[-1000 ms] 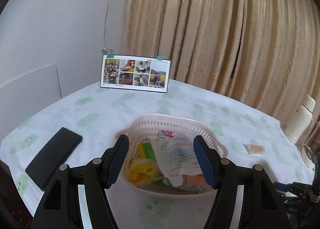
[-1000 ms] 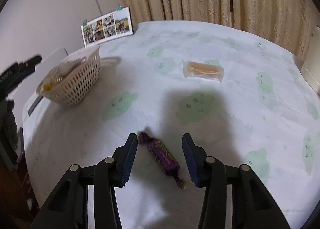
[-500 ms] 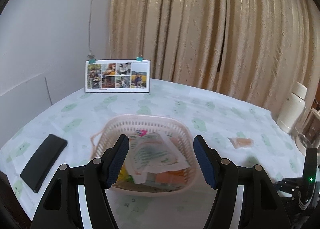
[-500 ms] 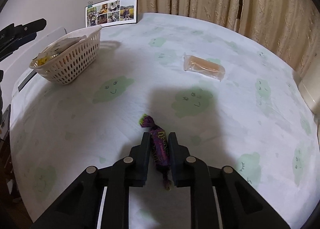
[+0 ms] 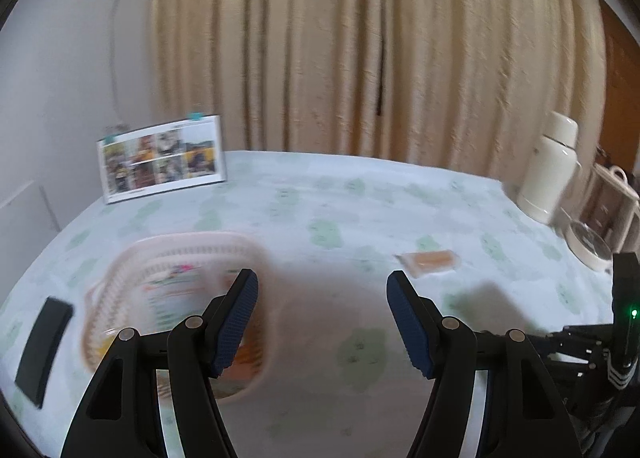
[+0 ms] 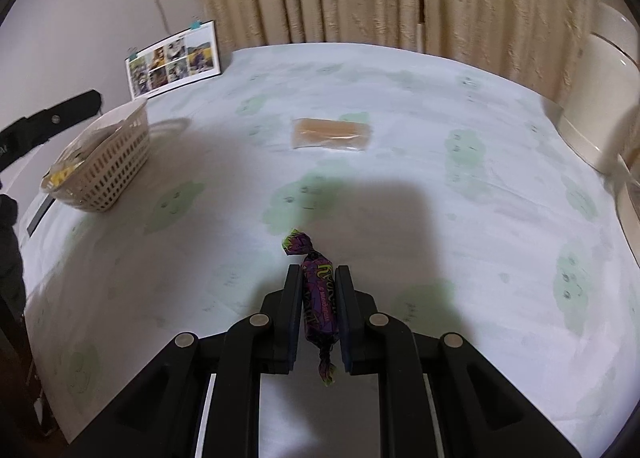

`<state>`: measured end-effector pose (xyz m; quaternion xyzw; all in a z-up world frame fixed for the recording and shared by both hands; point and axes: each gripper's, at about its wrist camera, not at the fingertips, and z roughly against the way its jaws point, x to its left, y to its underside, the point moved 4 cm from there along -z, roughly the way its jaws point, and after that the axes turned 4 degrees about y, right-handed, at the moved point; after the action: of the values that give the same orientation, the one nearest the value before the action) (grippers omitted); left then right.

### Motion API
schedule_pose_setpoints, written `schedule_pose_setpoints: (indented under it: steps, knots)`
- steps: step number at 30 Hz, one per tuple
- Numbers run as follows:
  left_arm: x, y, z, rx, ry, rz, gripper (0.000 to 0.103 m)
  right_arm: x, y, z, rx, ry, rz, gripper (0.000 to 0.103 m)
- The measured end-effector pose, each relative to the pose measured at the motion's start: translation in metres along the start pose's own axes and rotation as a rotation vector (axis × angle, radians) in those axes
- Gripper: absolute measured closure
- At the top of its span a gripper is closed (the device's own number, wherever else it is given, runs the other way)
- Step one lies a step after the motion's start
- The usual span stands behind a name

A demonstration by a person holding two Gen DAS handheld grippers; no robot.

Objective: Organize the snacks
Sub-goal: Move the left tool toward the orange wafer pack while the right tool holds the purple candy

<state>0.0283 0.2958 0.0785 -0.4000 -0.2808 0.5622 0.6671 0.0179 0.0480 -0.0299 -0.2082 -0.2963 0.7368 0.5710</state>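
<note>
Left wrist view: the left gripper [image 5: 322, 298] hangs above the table [image 5: 360, 198], fingers spread wide and holding nothing. At about 9 o'clock from it sits the pale slotted basket [image 5: 120, 278], blurred but already carrying several packets, a white-and-green wrapper uppermost and something yellow low at its near side. A clear-wrapped orange snack [image 5: 430, 261] lies loose on the cloth at about 1 o'clock, well apart from the basket. A black phone [image 5: 42, 338] rests at the table's near left edge, a photo card [image 5: 160, 158] stands at 11 o'clock and a cream flask [image 5: 552, 170] at 2 o'clock.

Right wrist view: the right gripper [image 6: 319, 298] has its fingers drawn narrow against a purple twist-wrapped candy [image 6: 318, 290], gripped across its middle with both twisted ends poking free; whether it is lifted off the cloth cannot be told. The basket [image 6: 108, 166] sits far off at 10 o'clock, the orange snack [image 6: 330, 134] at 12 o'clock.

By this evidence the sorting is well advanced: most snacks appear binned, the candy is in hand, and the orange snack remains to be collected
</note>
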Motion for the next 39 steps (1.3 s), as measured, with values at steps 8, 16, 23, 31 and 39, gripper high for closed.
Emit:
schedule_pose_setpoints:
  steps: [8, 16, 23, 31, 39]
  knots:
    - [-0.04, 0.003, -0.078, 0.146, 0.155, -0.022, 0.035, -0.022, 0.004, 0.007, -0.016, -0.022, -0.073, 0.088]
    - [-0.073, 0.006, -0.137, 0.256, 0.141, -0.166, 0.035, -0.025, 0.005, 0.009, -0.017, -0.06, -0.101, 0.087]
    - [-0.086, 0.008, -0.177, 0.32, 0.12, -0.241, 0.035, -0.025, 0.007, 0.009, -0.002, -0.076, -0.114, 0.087]
    - [-0.098, 0.0, -0.2, 0.342, 0.144, -0.288, 0.035, -0.025, 0.007, 0.008, 0.022, -0.093, -0.129, 0.083]
    - [-0.1, -0.006, -0.214, 0.375, 0.201, -0.246, 0.035, -0.025, 0.009, 0.008, 0.024, -0.081, -0.124, 0.079]
